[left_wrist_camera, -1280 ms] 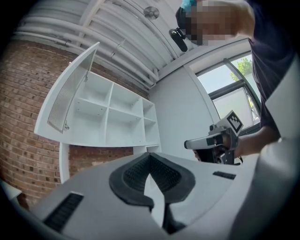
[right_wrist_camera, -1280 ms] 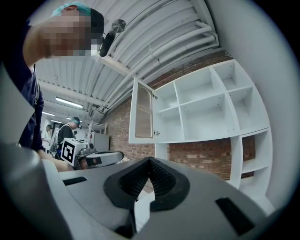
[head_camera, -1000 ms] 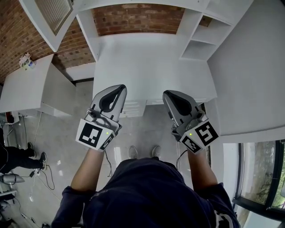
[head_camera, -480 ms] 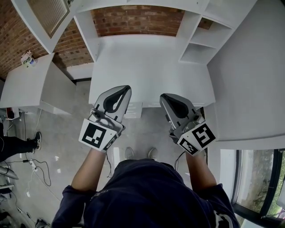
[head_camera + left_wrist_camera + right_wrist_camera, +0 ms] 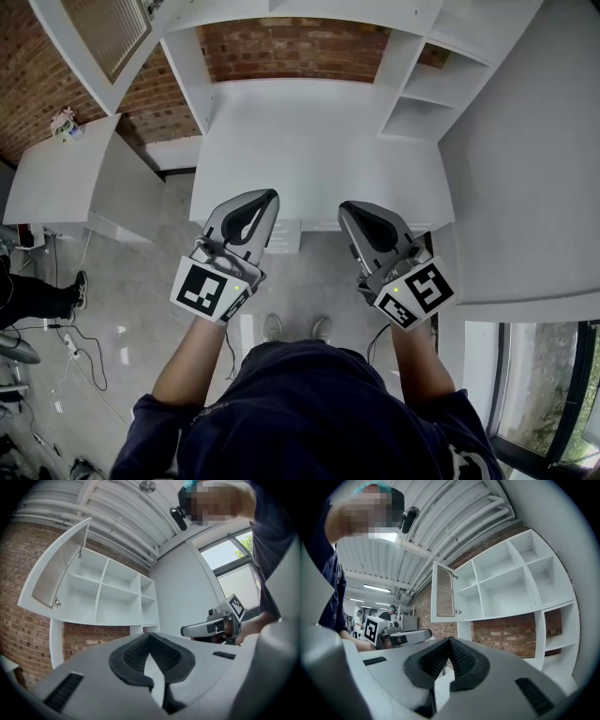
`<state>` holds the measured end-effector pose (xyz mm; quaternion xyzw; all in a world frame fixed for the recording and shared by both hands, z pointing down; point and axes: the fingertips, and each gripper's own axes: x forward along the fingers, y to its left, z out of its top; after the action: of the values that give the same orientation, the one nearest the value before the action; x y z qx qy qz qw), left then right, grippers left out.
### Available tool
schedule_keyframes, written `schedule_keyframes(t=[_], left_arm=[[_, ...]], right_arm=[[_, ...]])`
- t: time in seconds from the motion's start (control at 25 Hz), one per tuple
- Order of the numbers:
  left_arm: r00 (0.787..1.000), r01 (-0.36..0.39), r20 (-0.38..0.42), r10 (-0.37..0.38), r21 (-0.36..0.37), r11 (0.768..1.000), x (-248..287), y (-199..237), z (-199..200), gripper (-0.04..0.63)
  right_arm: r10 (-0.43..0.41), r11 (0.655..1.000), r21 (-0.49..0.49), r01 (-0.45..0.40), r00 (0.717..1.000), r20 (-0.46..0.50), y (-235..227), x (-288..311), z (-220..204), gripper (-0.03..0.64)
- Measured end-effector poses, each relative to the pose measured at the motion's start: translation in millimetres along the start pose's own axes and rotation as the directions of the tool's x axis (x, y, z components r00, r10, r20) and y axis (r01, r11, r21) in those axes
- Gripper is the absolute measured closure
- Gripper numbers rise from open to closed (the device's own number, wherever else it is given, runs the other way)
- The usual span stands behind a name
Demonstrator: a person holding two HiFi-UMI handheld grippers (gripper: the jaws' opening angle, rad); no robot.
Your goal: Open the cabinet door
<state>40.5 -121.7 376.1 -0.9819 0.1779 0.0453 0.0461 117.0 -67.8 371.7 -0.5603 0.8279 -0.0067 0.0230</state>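
A red brick wall (image 5: 291, 47) fills the space beyond both sets of jaws. On it hangs a white open-shelved wall cabinet (image 5: 110, 597), above and ahead of the jaws, and a plain white desk top (image 5: 319, 141) lies directly ahead of the tips and below them. The white cabinet door with a mesh panel (image 5: 58, 566) stands swung wide open, high and to the left of both jaws and well apart from them. The grey left gripper (image 5: 267, 197) has its jaws pressed together on nothing. The grey right gripper (image 5: 349, 208), just beside it, is likewise closed and empty.
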Motion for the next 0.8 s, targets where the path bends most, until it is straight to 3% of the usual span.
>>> schedule_keyframes(t=[0.8], left_arm=[[1.000, -0.014, -0.001, 0.014, -0.018, 1.000, -7.5, 6.4, 0.0, 0.589]], right_arm=[[0.013, 1.000, -0.006, -0.013, 1.000, -0.003, 4.3, 5.2, 6.6, 0.600]])
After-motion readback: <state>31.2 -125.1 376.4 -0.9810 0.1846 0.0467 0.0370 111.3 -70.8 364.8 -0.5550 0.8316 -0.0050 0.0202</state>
